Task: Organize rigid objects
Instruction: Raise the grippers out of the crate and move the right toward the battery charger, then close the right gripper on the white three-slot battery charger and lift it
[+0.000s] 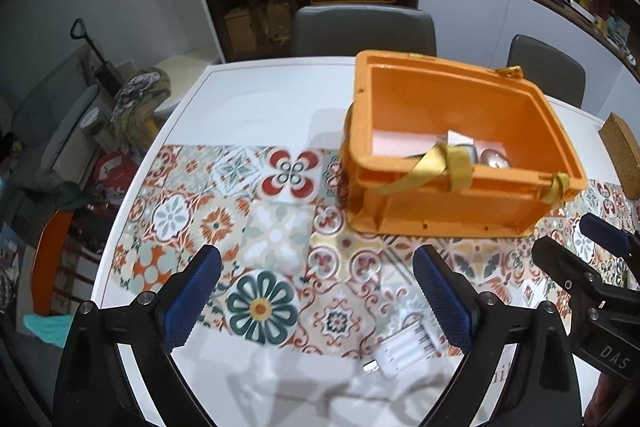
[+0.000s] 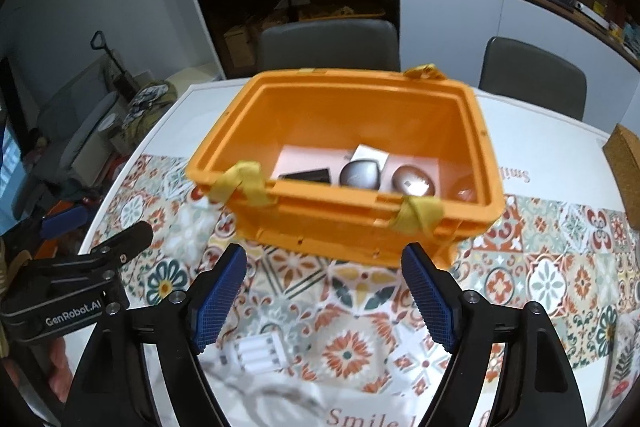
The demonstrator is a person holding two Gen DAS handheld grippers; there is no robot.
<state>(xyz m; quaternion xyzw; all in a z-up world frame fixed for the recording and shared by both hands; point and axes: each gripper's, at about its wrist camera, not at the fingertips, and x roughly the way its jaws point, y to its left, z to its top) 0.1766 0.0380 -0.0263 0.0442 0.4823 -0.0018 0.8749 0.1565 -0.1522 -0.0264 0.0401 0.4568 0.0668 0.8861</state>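
Observation:
An orange plastic crate (image 1: 440, 203) (image 2: 352, 223) with yellow tape on its rim stands on the patterned table runner. Inside lie a pink card (image 2: 298, 159), a black flat item (image 2: 308, 175), a dark round object (image 2: 360, 173) and a shiny copper-coloured oval (image 2: 412, 181). A small white ribbed plastic piece (image 1: 404, 351) (image 2: 256, 351) lies on the table near the front. My left gripper (image 1: 316, 301) is open and empty over the runner, left of the crate. My right gripper (image 2: 324, 301) is open and empty just before the crate's near wall.
A cork block (image 1: 622, 151) (image 2: 624, 163) lies at the table's right edge. Two grey chairs (image 1: 362, 31) (image 2: 532, 75) stand behind the table, with shelves beyond. Clutter sits on the floor to the left (image 1: 136, 103).

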